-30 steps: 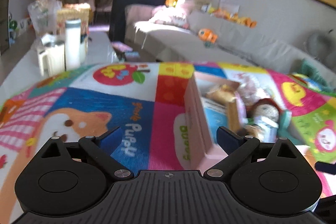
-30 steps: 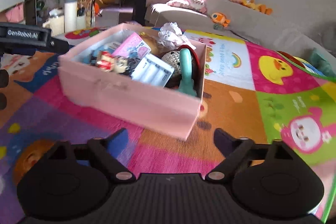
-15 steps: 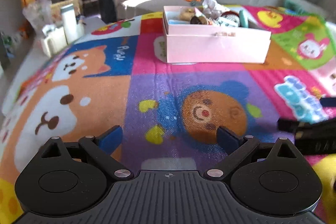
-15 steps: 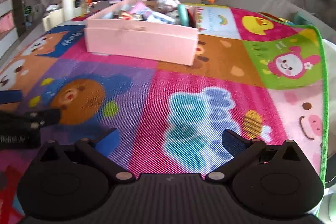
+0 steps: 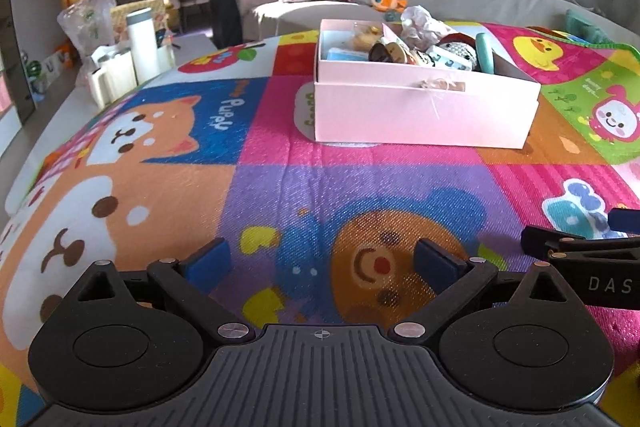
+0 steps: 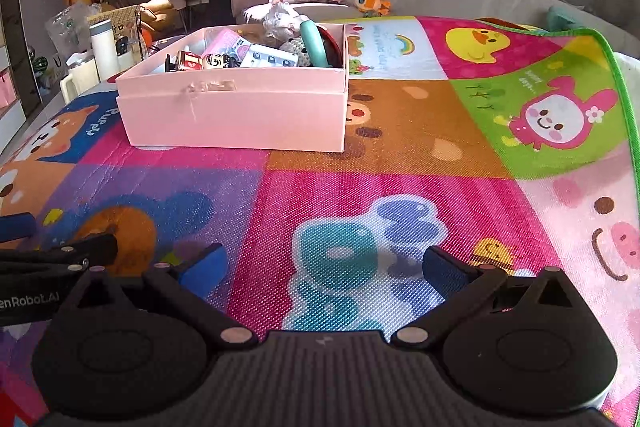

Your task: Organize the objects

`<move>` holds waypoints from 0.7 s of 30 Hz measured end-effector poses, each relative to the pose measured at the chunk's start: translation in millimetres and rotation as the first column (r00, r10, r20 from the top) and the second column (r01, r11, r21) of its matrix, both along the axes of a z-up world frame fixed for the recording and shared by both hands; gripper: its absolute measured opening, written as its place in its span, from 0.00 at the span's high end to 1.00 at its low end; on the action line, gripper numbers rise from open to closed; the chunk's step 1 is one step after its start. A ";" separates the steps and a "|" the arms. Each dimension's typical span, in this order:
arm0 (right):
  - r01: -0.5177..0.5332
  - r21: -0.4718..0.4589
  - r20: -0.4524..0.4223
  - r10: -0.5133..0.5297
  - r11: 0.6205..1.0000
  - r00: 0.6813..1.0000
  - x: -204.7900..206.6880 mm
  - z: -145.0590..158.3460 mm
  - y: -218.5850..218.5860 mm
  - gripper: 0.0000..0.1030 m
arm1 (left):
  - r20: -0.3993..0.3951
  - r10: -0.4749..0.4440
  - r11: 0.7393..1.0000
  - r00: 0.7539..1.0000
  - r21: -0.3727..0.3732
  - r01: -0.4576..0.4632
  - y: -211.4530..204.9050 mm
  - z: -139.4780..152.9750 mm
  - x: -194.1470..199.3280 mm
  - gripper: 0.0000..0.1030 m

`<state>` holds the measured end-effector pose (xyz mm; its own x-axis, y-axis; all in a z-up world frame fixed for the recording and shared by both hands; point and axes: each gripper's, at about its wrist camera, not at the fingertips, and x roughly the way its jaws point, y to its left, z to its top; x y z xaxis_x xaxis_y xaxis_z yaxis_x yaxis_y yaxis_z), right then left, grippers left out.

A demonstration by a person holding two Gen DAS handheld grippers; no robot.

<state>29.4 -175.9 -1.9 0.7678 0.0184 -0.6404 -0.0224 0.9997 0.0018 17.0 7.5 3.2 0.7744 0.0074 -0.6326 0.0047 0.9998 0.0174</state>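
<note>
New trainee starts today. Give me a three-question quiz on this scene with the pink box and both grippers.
1. True or false: the pink box stands on the cartoon play mat.
2. Which gripper holds something: A left, B right, C neither?
3. Fill in: the teal curved item sits at the box's ____ end, seen from the right wrist camera.

Key:
1. True.
2. C: the left gripper and right gripper both stand open and empty.
3. Right.
</note>
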 end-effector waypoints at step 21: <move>0.001 0.001 0.000 -0.001 1.000 1.000 1.3 -0.4 1.2 0.00 | 0.000 -0.001 1.000 1.000 -0.003 0.001 0.6 -0.1 1.5 0.02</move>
